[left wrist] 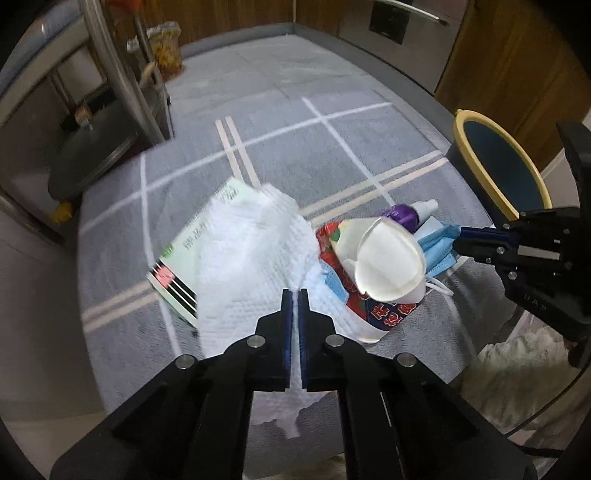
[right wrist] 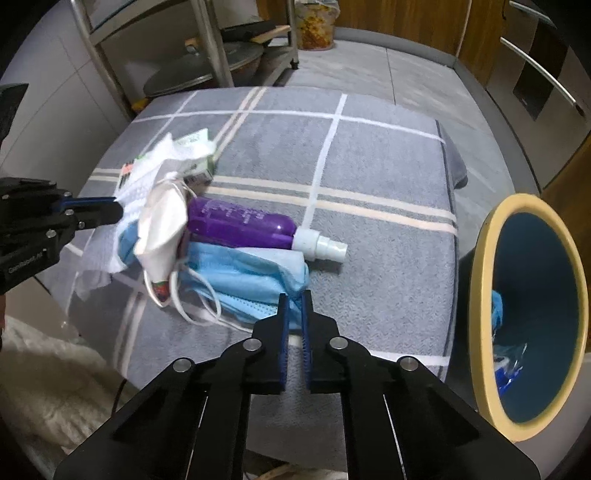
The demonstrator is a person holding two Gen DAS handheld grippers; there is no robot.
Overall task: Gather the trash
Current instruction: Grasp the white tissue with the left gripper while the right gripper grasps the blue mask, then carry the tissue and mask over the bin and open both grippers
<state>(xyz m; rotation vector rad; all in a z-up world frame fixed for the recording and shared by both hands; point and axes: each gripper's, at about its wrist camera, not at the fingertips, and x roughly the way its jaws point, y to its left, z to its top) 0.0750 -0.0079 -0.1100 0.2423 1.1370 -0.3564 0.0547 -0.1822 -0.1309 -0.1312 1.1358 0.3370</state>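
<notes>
A pile of trash lies on a grey checked cloth. My left gripper is shut on a white paper towel, which drapes over a green-and-white carton. Beside it lie a white cup mask, a red printed wrapper, a blue surgical mask and a purple spray bottle. My right gripper is shut on the blue mask's edge. A blue bin with a yellow rim stands at the right and holds some blue trash.
A metal shelf rack with pans stands at the back left. A printed cup sits on the floor behind it. Wooden cabinets and a steel appliance line the back. A fluffy white rug lies near the cloth's front edge.
</notes>
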